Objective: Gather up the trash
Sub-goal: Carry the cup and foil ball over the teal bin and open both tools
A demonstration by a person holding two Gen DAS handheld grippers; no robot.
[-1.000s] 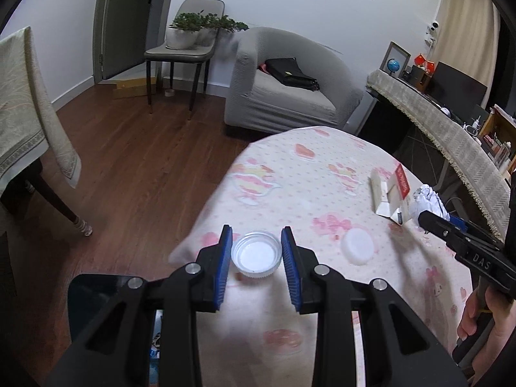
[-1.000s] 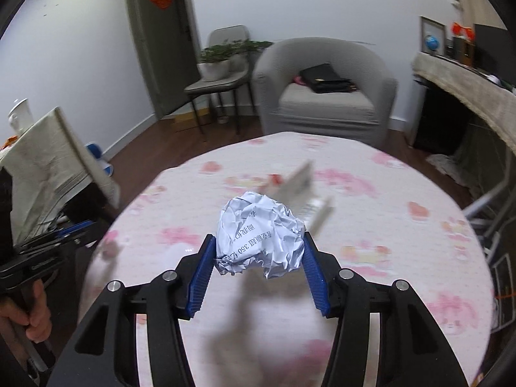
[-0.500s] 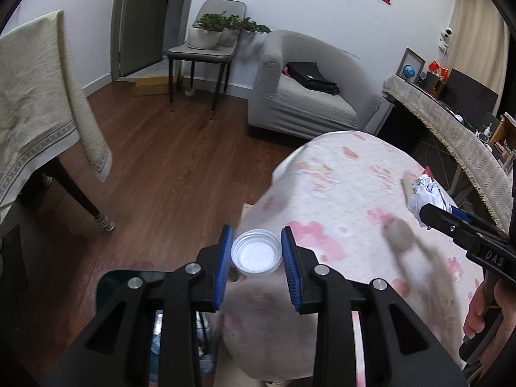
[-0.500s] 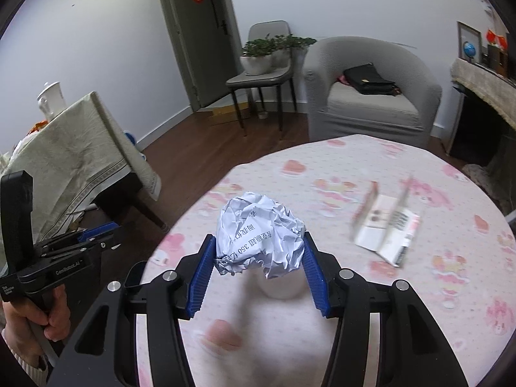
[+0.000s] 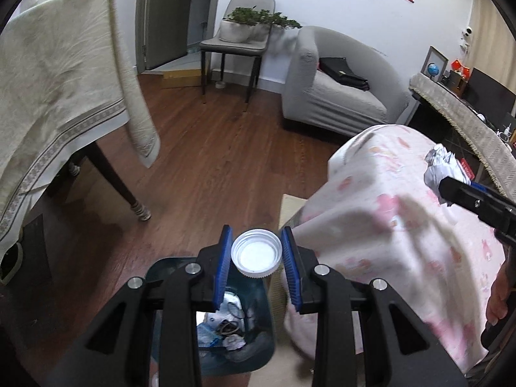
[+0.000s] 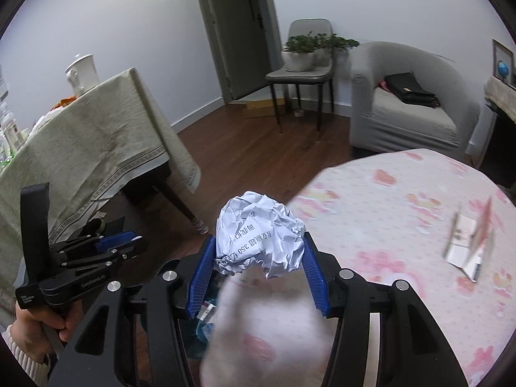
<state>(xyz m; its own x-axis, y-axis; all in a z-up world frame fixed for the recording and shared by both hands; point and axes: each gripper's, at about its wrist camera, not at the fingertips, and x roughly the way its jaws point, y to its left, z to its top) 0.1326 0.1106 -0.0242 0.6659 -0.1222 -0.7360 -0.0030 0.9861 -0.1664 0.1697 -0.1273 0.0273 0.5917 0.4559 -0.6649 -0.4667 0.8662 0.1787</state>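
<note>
while poised just over the open bin (image 5: 213, 319) — left claw (image 5: 257, 256) clamped on the white cap (image 5: 257, 254), nearer the drop; right claw (image 6: 258, 259) pinching the crumpled paper (image 6: 259, 238), off over the counter (image 6: 403, 200) edge — bin lying below-left.

Two grippers: the left (image 5: 256, 259) and the right (image 6: 258, 264). One white cap (image 5: 257, 253). One paper ball (image 6: 259, 233). One bin (image 5: 254, 348) on the floor. One round table (image 6: 403, 200) with a pink-print cloth. One opened packet (image 6: 467, 245) on it. One armchair (image 5: 335, 96) with one black bag (image 5: 343, 74). One chair (image 5: 235, 45) carrying two potted plants (image 5: 238, 29). One draped side table (image 5: 58, 96).
</note>
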